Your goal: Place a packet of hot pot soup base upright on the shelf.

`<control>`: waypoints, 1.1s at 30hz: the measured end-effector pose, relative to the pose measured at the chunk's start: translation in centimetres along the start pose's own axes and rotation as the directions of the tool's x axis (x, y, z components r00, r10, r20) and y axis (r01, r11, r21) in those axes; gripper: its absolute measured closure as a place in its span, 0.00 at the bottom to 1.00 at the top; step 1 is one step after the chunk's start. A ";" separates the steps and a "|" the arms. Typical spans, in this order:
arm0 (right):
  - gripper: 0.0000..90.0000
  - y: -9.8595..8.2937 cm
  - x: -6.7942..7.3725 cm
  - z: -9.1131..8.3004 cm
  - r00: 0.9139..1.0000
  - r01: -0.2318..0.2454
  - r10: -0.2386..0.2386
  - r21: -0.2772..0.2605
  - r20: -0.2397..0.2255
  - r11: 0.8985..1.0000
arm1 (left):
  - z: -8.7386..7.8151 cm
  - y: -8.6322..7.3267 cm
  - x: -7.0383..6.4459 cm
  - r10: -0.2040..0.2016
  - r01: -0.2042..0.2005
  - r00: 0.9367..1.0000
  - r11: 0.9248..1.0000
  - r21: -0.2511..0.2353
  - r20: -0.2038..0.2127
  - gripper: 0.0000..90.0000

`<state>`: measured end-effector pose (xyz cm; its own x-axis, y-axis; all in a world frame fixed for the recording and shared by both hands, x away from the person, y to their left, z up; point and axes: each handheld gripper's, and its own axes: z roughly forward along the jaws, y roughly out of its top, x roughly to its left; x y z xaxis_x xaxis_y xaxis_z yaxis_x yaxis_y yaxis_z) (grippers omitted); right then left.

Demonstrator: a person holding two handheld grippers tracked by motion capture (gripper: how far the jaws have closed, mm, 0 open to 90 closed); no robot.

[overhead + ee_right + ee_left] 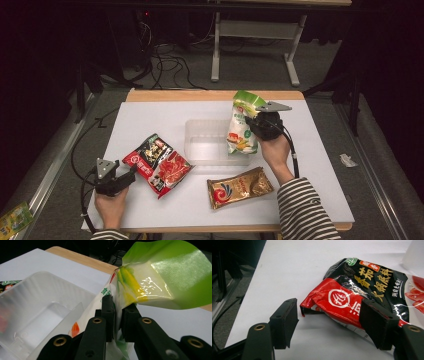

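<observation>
Right now the right hand-held gripper (254,124) has its jaws clamped on the upper part of a green-and-white snack bag (242,125), and the right gripper view shows the two black pads pressed together on the film just under the bag's (160,277) green top flap. The bag hangs upright, its long axis running top to bottom, with its lower end at the right-hand end of the clear plastic tray (207,145) that sits in the middle of the white surface (150,117); whether that lower end already rests on the tray floor or hangs just above it cannot be told. From the gripper, the open well of the tray (37,315) lies to the left and below, so I judge the coming move turns on carrying the bag leftward and down and tipping its long axis to lie along the tray's length. The left hand-held gripper (127,176) rests low near the front left corner of the surface with its jaws apart, and the left gripper view has the crumpled near corner of the red-and-black hotpot packet (362,295) lying between and just beyond the open pads, apparently not yet pinched. That packet (157,164) lies flat and slanted, just left of the tray. A gold pouch (239,187) lies flat in front of the tray, nearer the right hand (275,152) than the left.
</observation>
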<state>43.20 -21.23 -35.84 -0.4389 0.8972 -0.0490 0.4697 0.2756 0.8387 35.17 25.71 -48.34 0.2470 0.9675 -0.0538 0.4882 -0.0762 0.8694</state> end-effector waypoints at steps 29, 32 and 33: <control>0.88 -0.8 0.3 -0.2 0.998 0.018 -0.015 0.048 -0.055 0.999 | 0.0 0.0 0.0 0.002 -0.002 1.000 1.000 0.000 -0.003 0.35; 0.82 -1.1 -0.1 -0.3 0.997 0.006 -0.003 0.046 -0.071 0.999 | 0.0 0.0 0.0 0.001 -0.001 1.000 1.000 -0.001 -0.001 0.35; 0.79 -1.2 -0.2 -0.4 0.996 -0.003 0.007 0.049 -0.087 0.999 | 0.0 0.0 0.0 0.001 -0.001 1.000 1.000 -0.001 -0.002 0.35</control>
<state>42.41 -21.90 -36.56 -0.5003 0.8659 0.0044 0.5079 0.2893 0.8114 35.17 25.68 -48.34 0.2461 0.9678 -0.0522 0.4873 -0.0770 0.8698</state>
